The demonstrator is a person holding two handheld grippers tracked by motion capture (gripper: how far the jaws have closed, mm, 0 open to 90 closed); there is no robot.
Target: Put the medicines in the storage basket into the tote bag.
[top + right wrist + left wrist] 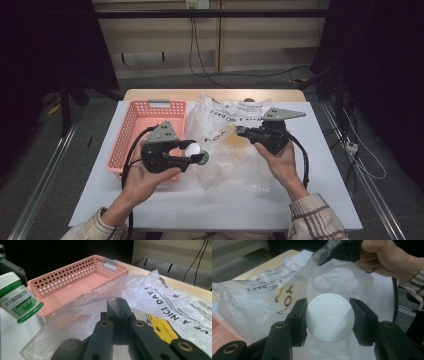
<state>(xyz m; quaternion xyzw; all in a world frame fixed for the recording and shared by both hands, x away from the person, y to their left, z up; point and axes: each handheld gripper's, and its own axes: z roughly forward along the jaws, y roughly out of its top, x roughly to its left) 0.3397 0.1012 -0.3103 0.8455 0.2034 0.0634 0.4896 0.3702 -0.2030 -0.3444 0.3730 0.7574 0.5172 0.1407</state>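
Note:
A small white bottle with a green label (pixel 196 150) is clamped between the pads of my left gripper (pixel 194 153), just right of the basket and above the table. In the left gripper view its round white end (pixel 329 322) faces the camera, between the jaws of the left gripper (pixel 328 305). A clear plastic bag with printed lettering (pixel 227 155) lies crumpled in the middle. My right gripper (pixel 241 132) is shut on the bag's upper edge and holds the film up. The right gripper view has the right gripper (pixel 119 305) pinching the film, with the bottle (pixel 18 300) at its left.
A pink perforated basket (pixel 131 125) with nothing in it stands at the left on the white table cover (pixel 210 205). Cables hang from the wall behind the table. A metal rail runs along the floor on each side.

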